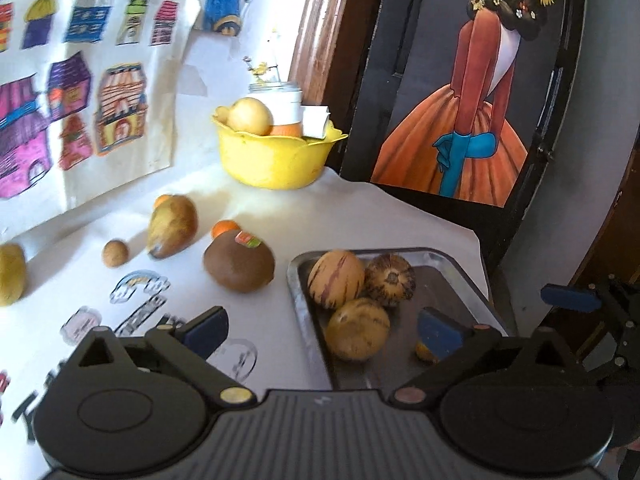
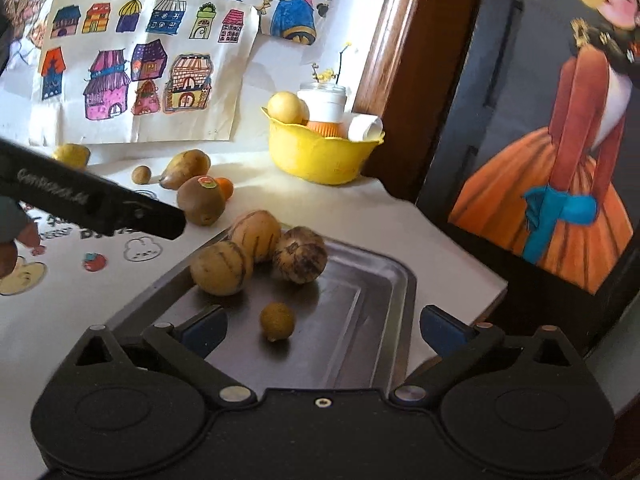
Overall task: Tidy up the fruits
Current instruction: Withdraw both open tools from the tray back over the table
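A metal tray [image 1: 452, 276] [image 2: 372, 292] holds three striped yellow melons [image 1: 340, 278] [image 2: 256, 236] and a small round yellow fruit [image 2: 277, 321]. On the table lie a kiwi [image 1: 239, 264] [image 2: 200, 200], a pear [image 1: 172, 226] [image 2: 186, 168], a small orange [image 1: 225, 228], a small brown fruit [image 1: 115, 253] and a yellow fruit [image 1: 11, 274]. My left gripper [image 1: 322, 332] is open and empty over the tray's near edge. My right gripper [image 2: 322, 326] is open and empty above the small fruit in the tray.
A yellow bowl [image 1: 276, 158] [image 2: 320, 156] with fruit, cups and paper stands at the back. Drawings hang on the wall behind. A dark framed painting [image 1: 460, 92] leans at the right, beyond the table edge. The other gripper's arm [image 2: 92, 204] crosses the left.
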